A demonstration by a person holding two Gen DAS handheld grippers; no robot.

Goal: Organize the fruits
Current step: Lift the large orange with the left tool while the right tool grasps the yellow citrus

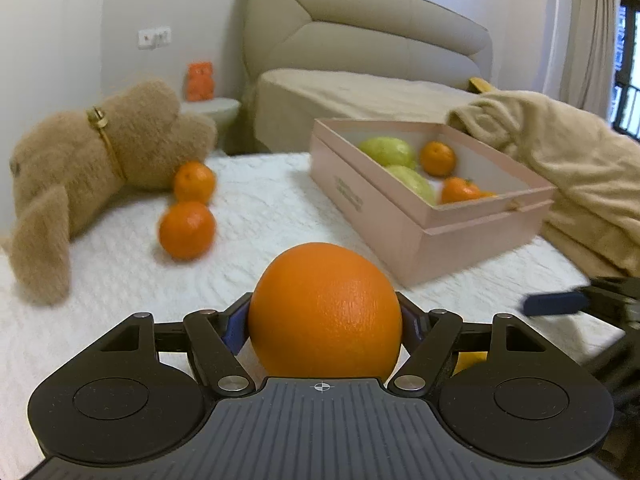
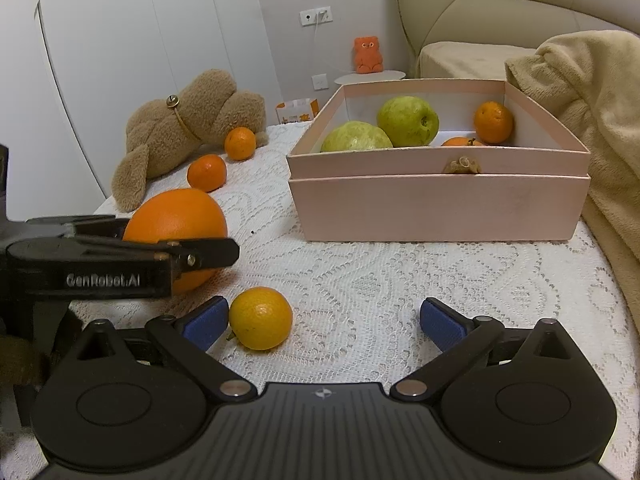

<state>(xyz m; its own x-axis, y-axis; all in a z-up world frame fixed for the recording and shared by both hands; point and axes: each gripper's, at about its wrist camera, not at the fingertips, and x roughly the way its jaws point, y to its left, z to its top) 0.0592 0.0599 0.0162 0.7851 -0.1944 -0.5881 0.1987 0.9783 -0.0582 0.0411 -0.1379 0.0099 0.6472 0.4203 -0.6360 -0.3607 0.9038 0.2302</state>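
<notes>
While the left gripper point(image 1: 325, 322) clamps the large orange point(image 1: 325, 312) between its blue pads, only the right wrist view shows the right gripper point(image 2: 322, 320) spread wide and holding nothing, a small yellow-orange citrus point(image 2: 260, 318) just beside its left pad near the tablecloth's point(image 2: 380, 272) front edge. Both views show the pink box point(image 2: 436, 208) with guavas and tangerines toward the back right.

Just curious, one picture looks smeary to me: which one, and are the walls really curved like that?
Left wrist view: the tangerines and teddy are motion-smeared, the held orange sharp. Right wrist view: crisp; the bowed wardrobe is lens distortion.
</notes>
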